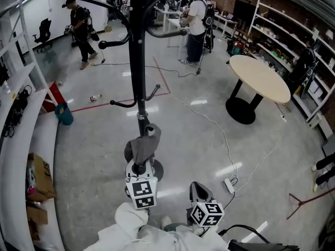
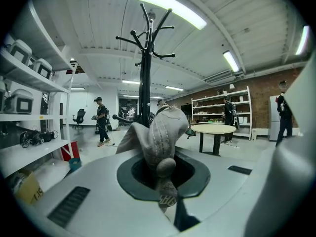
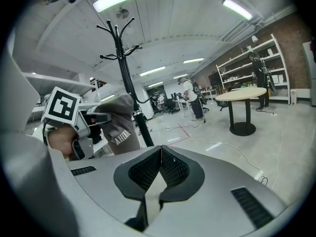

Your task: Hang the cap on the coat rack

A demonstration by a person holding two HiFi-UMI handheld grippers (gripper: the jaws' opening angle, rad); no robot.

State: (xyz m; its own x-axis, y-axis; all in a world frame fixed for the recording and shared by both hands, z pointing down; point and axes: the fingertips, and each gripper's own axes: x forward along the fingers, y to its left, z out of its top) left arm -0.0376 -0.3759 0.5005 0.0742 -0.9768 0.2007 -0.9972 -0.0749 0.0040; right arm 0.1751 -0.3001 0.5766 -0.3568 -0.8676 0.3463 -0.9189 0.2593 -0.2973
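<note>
Polished grey floor (image 1: pixel 199 140) is seen across an open workshop, with one black coat rack (image 1: pixel 138 61) standing in the middle, one round table (image 1: pixel 259 77) to its right, and white shelves (image 1: pixel 293 46) along the right wall. Two people are seen standing in the background, one (image 1: pixel 81 27) at the far left and one (image 1: pixel 196 20) beyond the rack. One power strip (image 1: pixel 229 185) with its cable is seen on the floor. Two grippers are held at the lower edge of the head view. One grey cap (image 1: pixel 144 146) is gripped by the left gripper (image 1: pixel 140 166), whose jaws are clamped on the bunched fabric, as is plainly shown in the left gripper view, where the cap (image 2: pixel 160 132) rises from between them. The cap is held low, just in front of the rack's pole near its base, and is hung on no hook. The right gripper (image 1: pixel 199 190) is held to the right of the left one; its jaws are pressed together with nothing between them (image 3: pixel 159 169).
</note>
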